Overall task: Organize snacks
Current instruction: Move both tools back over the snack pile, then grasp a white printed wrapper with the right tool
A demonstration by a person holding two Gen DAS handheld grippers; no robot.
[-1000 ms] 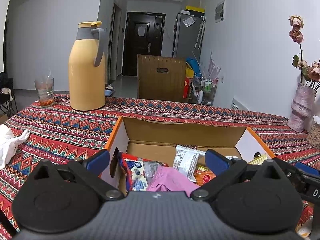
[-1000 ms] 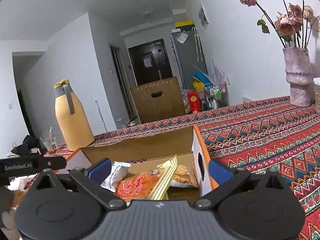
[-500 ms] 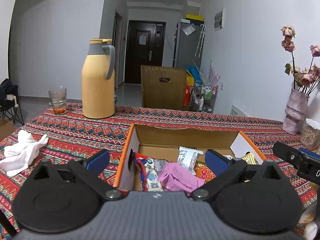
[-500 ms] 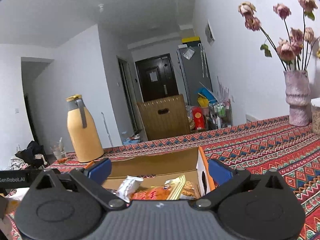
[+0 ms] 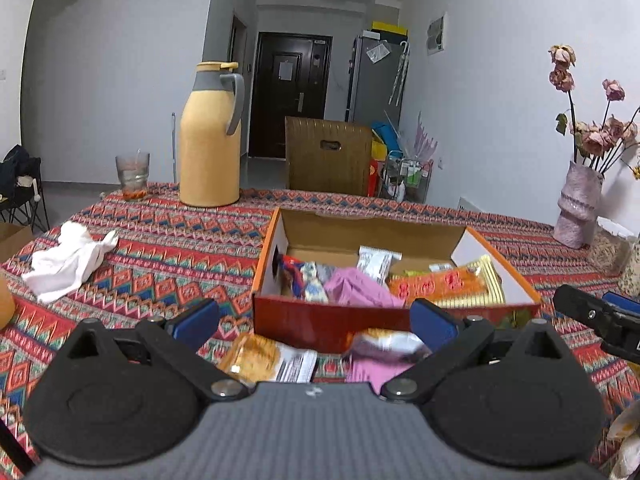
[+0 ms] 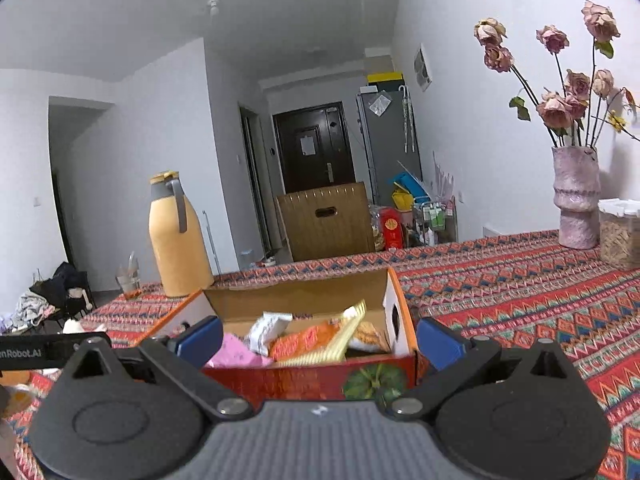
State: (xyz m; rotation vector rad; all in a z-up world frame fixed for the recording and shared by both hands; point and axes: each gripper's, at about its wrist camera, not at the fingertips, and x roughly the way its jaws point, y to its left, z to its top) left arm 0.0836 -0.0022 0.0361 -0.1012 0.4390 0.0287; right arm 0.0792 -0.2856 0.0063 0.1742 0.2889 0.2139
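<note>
An open orange cardboard box [image 5: 360,322] [image 6: 304,376] sits on the patterned tablecloth and holds several snack packets: a pink one [image 5: 356,292], an orange one [image 5: 440,286], a white one [image 5: 376,260]. Two loose packets lie on the cloth in front of the box, a yellow-white one [image 5: 264,358] and a purple-white one [image 5: 384,350]. My left gripper [image 5: 314,322] is open and empty above these loose packets. My right gripper [image 6: 318,338] is open and empty, just in front of the box.
A yellow thermos [image 5: 210,136] and a glass [image 5: 133,176] stand at the far left. A white cloth [image 5: 68,256] lies on the left. A pink vase with dried roses [image 6: 576,196] and a jar [image 6: 620,232] stand at the right. A brown chair [image 5: 328,156] is behind the table.
Both grippers have pulled back and up from over the box. The box's front wall and the two loose packets before it have come into view. Both stay open.
</note>
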